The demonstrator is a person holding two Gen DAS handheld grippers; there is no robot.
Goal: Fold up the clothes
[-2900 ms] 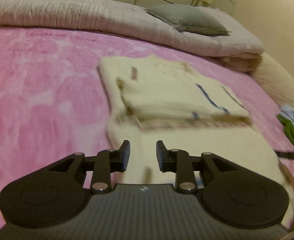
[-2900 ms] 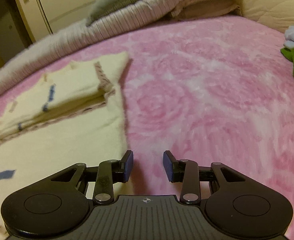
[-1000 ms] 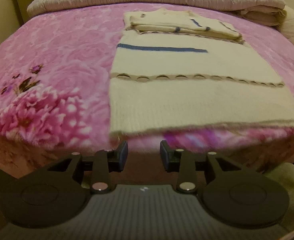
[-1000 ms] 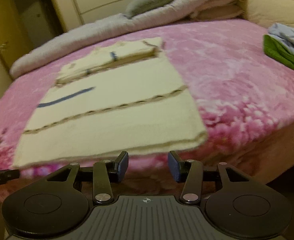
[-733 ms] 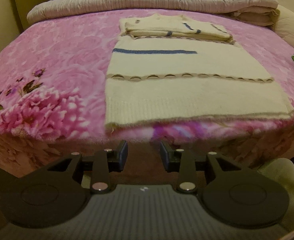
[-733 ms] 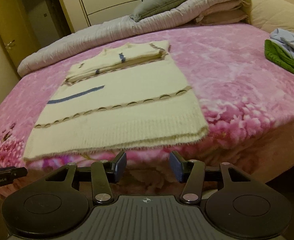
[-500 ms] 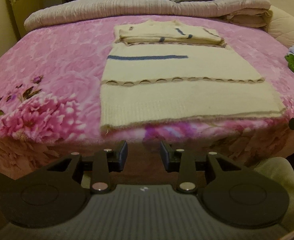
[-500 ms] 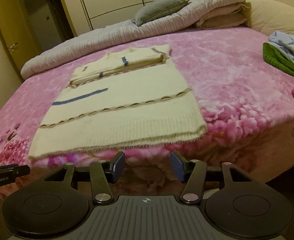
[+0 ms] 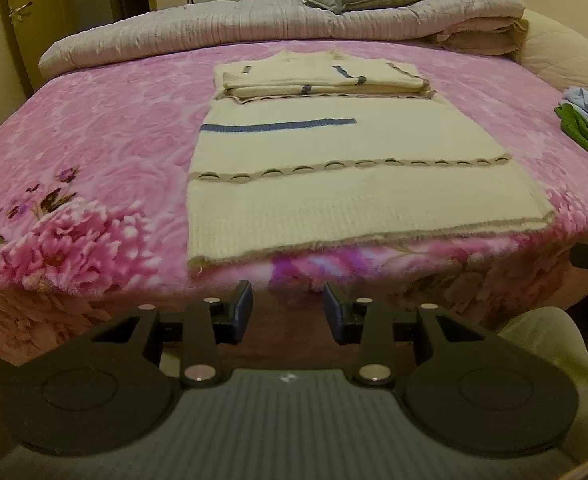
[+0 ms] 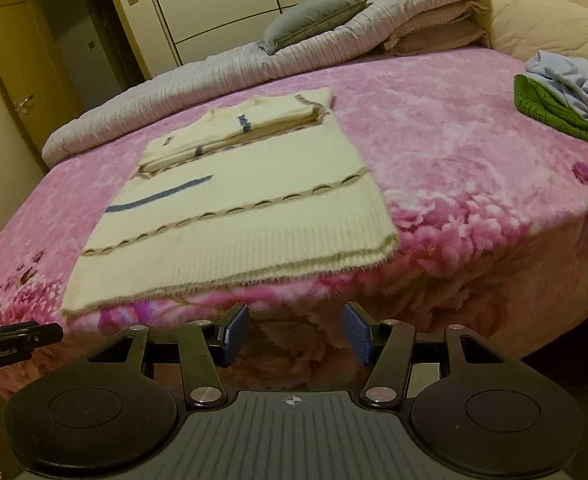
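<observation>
Sweater (image 9: 333, 184) hem lies crosswise just ahead of both my empty grippers, left gripper (image 9: 288, 306) narrowly parted, right gripper (image 10: 295, 330) wider.

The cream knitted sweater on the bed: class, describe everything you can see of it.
The cream knitted sweater lies flat on the pink floral blanket, its ribbed hem at the bed's near edge. Its top part is folded back into a thick band at the far end. A blue stripe and a row of beige ovals cross the body. It looks soft and fuzzy. Neither gripper touches it.
</observation>
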